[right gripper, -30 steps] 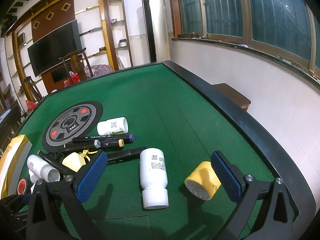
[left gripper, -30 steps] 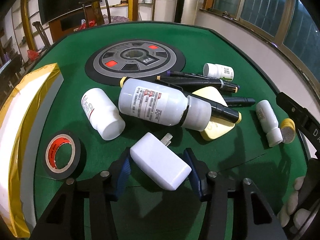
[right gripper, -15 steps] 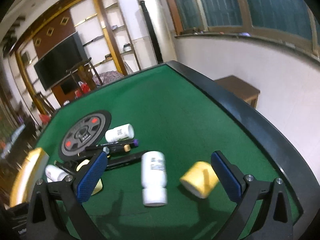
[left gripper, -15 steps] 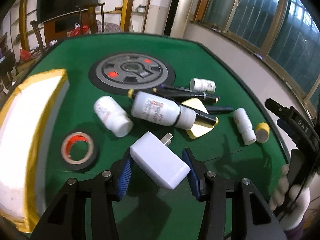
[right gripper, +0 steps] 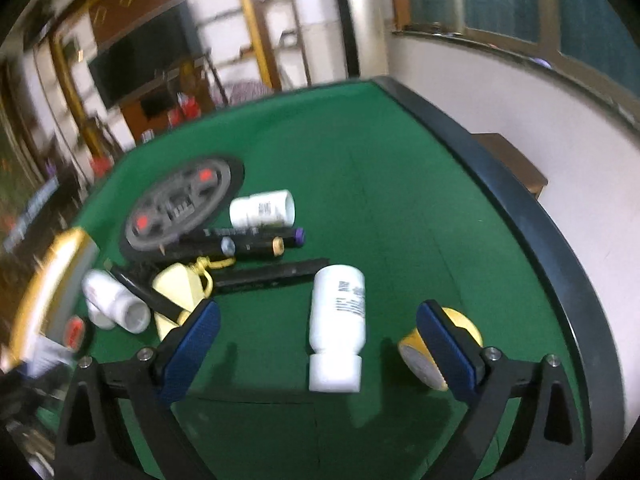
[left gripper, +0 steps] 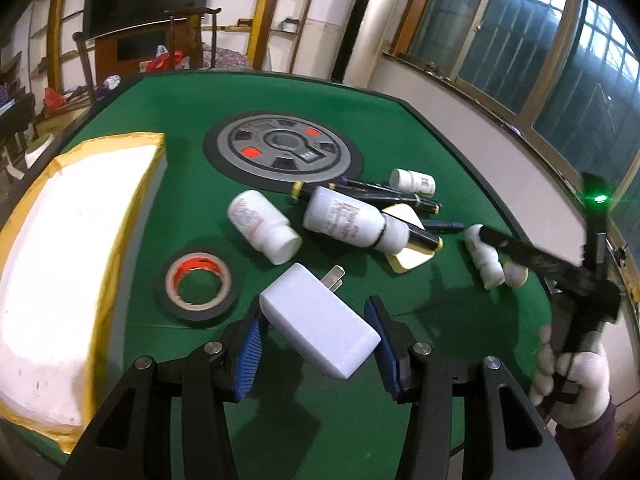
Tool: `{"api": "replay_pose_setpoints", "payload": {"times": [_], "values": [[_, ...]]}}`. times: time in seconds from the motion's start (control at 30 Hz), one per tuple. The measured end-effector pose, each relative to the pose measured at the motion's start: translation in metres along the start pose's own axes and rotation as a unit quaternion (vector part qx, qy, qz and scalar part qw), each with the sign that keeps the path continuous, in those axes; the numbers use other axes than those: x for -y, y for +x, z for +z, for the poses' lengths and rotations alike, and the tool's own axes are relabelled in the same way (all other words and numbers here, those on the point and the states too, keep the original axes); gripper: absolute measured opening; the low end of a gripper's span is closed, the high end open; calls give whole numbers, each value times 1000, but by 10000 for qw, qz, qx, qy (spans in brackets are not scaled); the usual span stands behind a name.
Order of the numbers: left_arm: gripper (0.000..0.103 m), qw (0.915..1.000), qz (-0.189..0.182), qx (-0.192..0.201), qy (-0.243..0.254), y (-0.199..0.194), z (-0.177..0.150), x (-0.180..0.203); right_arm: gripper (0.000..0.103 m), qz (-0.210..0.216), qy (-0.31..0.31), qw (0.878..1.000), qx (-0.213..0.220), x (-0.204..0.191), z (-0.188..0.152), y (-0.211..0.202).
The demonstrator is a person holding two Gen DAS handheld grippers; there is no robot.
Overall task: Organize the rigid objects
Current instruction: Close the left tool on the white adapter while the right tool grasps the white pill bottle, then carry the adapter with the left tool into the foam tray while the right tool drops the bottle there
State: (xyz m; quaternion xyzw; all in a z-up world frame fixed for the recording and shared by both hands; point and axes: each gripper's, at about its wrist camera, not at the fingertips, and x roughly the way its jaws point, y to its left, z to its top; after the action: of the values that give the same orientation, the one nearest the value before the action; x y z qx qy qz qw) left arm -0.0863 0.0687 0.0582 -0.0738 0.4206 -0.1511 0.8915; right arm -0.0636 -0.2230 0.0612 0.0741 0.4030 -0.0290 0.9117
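Holding a white plug adapter point(left gripper: 320, 330) clear above the green table point(left gripper: 400, 152), the left claw point(left gripper: 318, 346) is clamped on it.
The right claw point(right gripper: 318, 350), jaws wide and just closing somewhat, is spread around a lying white bottle point(right gripper: 338, 322) without touching it.

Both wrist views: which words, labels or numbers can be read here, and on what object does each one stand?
None can be read for certain.
Large white bottle: red and black label print, too small.
Small white bottle: code square and lines, blurred.
Far white bottle: label blurred.
Black marker: white print, blurred.
Right gripper arm: marking blurred.
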Motion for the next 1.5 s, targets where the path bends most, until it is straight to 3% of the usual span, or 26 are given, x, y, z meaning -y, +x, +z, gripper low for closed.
{"api": "replay_pose_setpoints", "payload": {"times": [0.07,0.13,0.2,0.23,0.27,0.47,0.63,0.8,0.93,1.07,1.23,1.5], "values": [[52,10000,11,65,-53,-6,0,-6,67,-26,-106,9996,-269,-4,0,17],[52,9999,18,120,-86,-12,0,-10,57,-69,-122,9985,-520,-3,-1,31],[52,9998,24,153,-94,-17,0,-15,48,-257,-242,9981,-501,-5,-2,33],[52,9998,34,172,-97,-20,0,-17,37,-221,-200,9983,-506,-3,-2,31],[52,9998,27,182,-106,-22,-1,-20,34,-148,-131,9984,-533,-1,-3,29],[52,9994,27,257,-242,-42,0,-47,34,297,173,9978,-562,5,-7,7],[52,9983,218,396,-360,-57,15,-81,34,1193,310,9914,-448,-23,5,-22],[52,9957,723,447,-380,-46,42,-118,34,2387,126,9690,-633,-98,31,-27],[52,9940,863,238,-628,-20,65,-153,34,2986,7,9484,-1068,-177,42,0],[52,9933,833,50,-797,12,86,-180,34,3088,-128,9400,-1448,-256,48,37],[52,9919,550,-80,-1146,39,97,-205,34,2886,-218,9424,-1675,-317,57,80],[52,9834,348,-248,-1765,62,95,-233,34,2543,-206,9491,-1847,-338,63,115]]}}
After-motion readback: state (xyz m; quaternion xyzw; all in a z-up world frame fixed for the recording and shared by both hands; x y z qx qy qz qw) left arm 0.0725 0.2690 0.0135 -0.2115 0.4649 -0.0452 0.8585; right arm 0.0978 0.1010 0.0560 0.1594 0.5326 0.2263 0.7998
